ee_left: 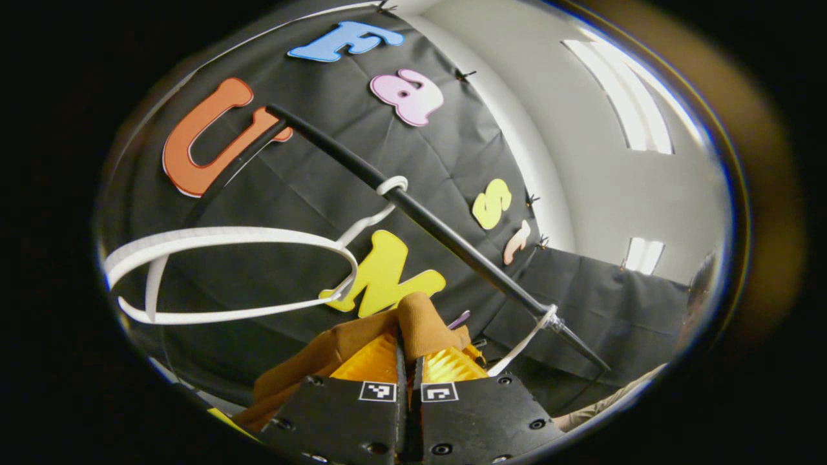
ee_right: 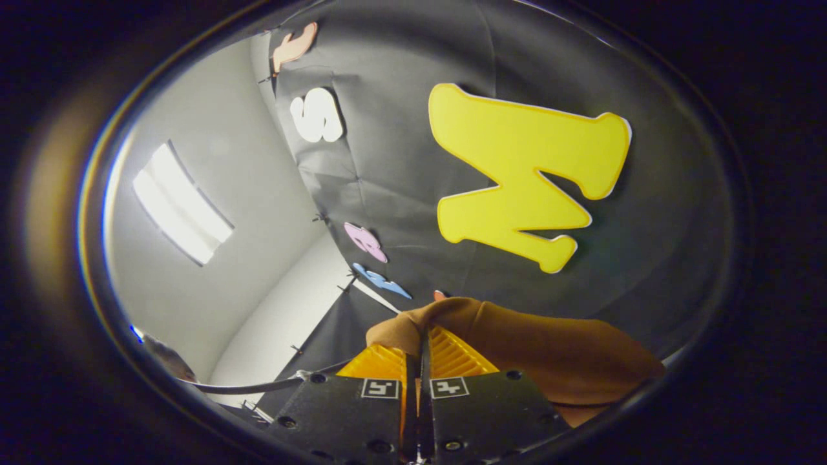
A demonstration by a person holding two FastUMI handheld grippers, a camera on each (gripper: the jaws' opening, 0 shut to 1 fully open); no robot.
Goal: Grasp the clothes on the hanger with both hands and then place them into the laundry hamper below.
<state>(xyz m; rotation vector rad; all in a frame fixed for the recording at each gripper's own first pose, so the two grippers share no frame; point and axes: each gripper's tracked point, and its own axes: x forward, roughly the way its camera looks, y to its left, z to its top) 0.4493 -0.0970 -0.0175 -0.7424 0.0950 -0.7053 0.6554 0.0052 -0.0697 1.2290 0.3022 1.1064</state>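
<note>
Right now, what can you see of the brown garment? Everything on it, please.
The brown garment looks like soft, matte tan cloth, thick and folded. In the left gripper view a fold of it is pinched between the left gripper fingers, the rest draping down to the left; it hangs apart from the empty white hanger on the black rail. In the right gripper view another fold is clamped by the right gripper, bulging to the right. Its full shape and type cannot be told.

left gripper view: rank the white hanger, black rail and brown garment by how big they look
1. black rail, the longest span across the view
2. white hanger, a wide loop
3. brown garment, partly hidden by the left hand-held gripper

The rail and hanger are close, and the fisheye lens makes their order unsure.
</note>
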